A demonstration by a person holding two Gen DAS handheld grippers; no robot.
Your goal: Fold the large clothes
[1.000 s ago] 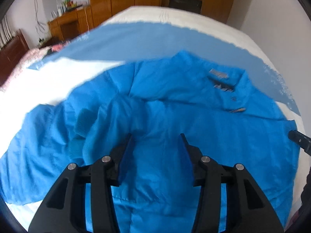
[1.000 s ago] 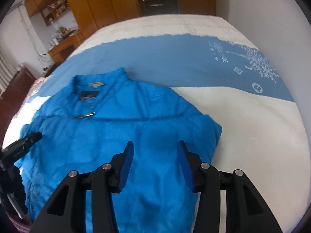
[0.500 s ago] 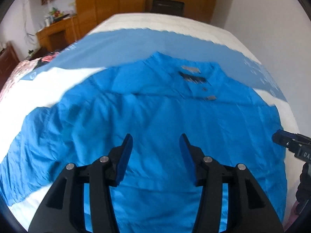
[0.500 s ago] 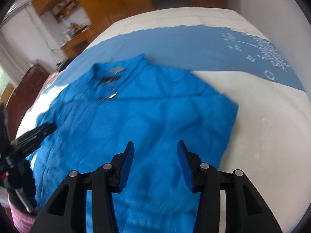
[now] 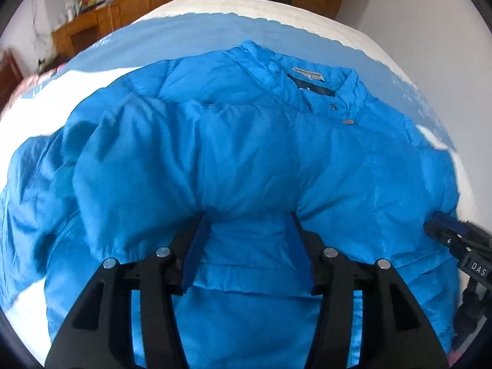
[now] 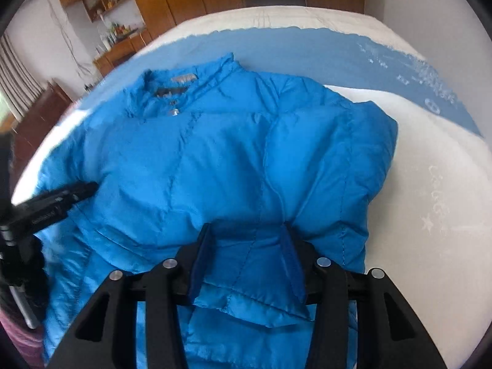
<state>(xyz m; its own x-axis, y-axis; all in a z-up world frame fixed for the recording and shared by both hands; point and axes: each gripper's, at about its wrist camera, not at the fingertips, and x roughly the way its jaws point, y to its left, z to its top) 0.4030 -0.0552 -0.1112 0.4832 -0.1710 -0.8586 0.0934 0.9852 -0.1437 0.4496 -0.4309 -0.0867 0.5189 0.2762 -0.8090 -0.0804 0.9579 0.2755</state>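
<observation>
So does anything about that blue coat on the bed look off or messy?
Slightly. The blue coat lies face up, collar away, but its left sleeve is bunched and rumpled at the side. The hem bulges between each claw's fingers. No damage shows.

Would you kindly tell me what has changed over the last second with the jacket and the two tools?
Both the left hand-held gripper and right hand-held gripper moved forward over the blue puffer jacket, carrying its hem up toward the collar, padding bunched between their fingers. The collar end stayed on the bed.
</observation>
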